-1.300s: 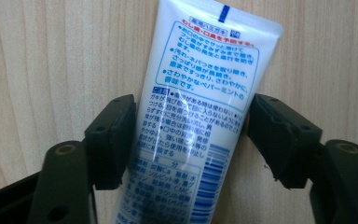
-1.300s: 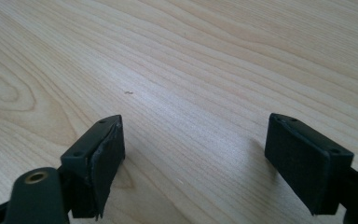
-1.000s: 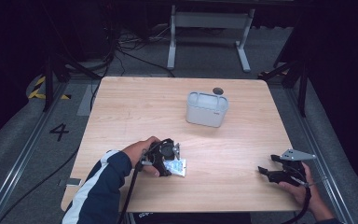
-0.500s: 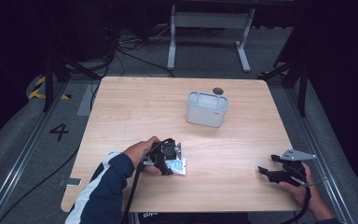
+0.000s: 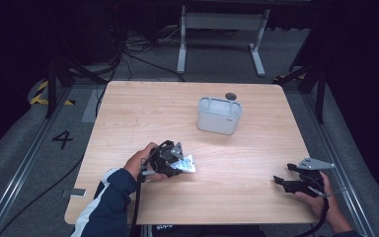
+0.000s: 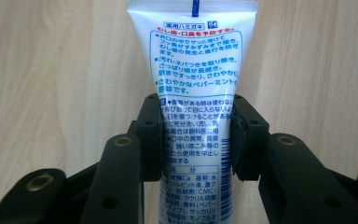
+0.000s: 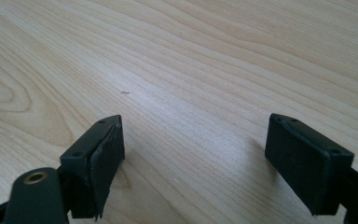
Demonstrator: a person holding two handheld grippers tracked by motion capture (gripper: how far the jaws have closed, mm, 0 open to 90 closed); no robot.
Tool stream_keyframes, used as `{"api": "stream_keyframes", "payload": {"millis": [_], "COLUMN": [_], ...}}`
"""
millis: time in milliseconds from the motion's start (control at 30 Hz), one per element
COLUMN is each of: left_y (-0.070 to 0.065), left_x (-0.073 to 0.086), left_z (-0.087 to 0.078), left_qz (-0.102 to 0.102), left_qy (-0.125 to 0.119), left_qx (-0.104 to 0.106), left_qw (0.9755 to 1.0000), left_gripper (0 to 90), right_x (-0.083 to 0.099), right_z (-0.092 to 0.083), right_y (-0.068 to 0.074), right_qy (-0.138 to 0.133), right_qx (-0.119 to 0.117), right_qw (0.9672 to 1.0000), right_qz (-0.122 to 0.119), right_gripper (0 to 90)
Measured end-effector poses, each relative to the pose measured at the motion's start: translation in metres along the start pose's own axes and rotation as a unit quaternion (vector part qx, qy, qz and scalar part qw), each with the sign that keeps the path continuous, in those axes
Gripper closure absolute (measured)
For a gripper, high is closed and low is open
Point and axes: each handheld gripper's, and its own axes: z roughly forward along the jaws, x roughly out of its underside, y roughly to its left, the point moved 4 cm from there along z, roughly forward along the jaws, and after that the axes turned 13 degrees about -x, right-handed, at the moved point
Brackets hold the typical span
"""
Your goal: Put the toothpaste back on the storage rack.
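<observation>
A light wooden table (image 5: pixel 143 113) holds a pale grey rounded plastic container (image 5: pixel 218 115) toward its far side, with bare wood all around it. Nearer the person than the container and to its left, the left gripper (image 6: pixel 196 135) has just closed its jaws onto a white plastic toothpaste tube (image 6: pixel 193 70) with blue print, pads pressing both its sides. Well to the container's right and nearer the person, close to the table's right edge, the right gripper (image 7: pixel 193 158) rests with jaws wide apart and empty over bare wood.

Wooden table (image 5: pixel 256 163); grey container (image 5: pixel 219 115), small dark disc (image 5: pixel 230 96)
</observation>
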Motion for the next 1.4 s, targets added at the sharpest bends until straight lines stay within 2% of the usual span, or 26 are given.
{"api": "stream_keyframes", "payload": {"millis": [100,267,400,667,800,833,933,1067,1100,1200,1233,1400], "left_y": [0.004,0.011,0.012,0.013,0.016,0.017,0.019,0.020,0.021,0.026,0.027,0.033], "left_x": [0.003,0.004,0.003,-0.001,-0.005,-0.007,-0.010,-0.015,-0.016,-0.021,-0.022,-0.032], "left_z": [-0.008,-0.017,-0.020,-0.028,-0.035,-0.036,-0.039,-0.042,-0.042,-0.045,-0.046,-0.048], "left_qz": [-0.020,-0.047,-0.051,-0.070,-0.085,-0.093,-0.098,-0.111,-0.110,-0.124,-0.124,-0.145], "left_qy": [-0.024,-0.059,-0.065,-0.091,-0.113,-0.119,-0.132,-0.147,-0.148,-0.163,-0.165,-0.187], "left_qx": [-0.007,-0.026,-0.034,-0.045,-0.050,-0.054,-0.062,-0.063,-0.066,-0.068,-0.069,-0.065], "left_qw": [0.9995,0.9968,0.9960,0.9924,0.9887,0.9871,0.9844,0.9809,0.9807,0.9764,0.9760,0.9696], "left_gripper": [64.0,64.9,65.3,65.5,65.5,65.5,65.6,65.8,65.7,65.8,65.9,66.0], "right_x": [0.000,0.000,-0.001,-0.002,-0.003,-0.003,-0.003,-0.003,-0.003,-0.003,-0.003,-0.002], "right_z": [0.000,0.000,0.000,0.002,0.003,0.003,0.003,0.003,0.003,0.002,0.002,0.001], "right_y": [0.000,0.000,0.000,-0.002,-0.003,-0.003,-0.002,-0.002,-0.002,-0.002,-0.002,-0.002], "right_qy": [0.000,0.000,0.000,0.001,0.000,0.000,0.001,0.001,0.000,0.000,0.000,0.000], "right_qx": [0.000,0.000,0.000,-0.001,0.001,0.001,0.001,0.002,0.001,0.002,0.002,0.003], "right_qw": [1.0000,1.0000,1.0000,1.0000,1.0000,1.0000,1.0000,1.0000,1.0000,1.0000,1.0000,1.0000], "right_qz": [0.001,0.002,0.003,0.002,0.002,0.002,0.002,0.002,0.002,0.004,0.004,0.004], "right_gripper": [20.1,19.8,19.8,19.2,19.2,19.2,19.4,19.4,19.4,19.4,19.4,19.5]}}
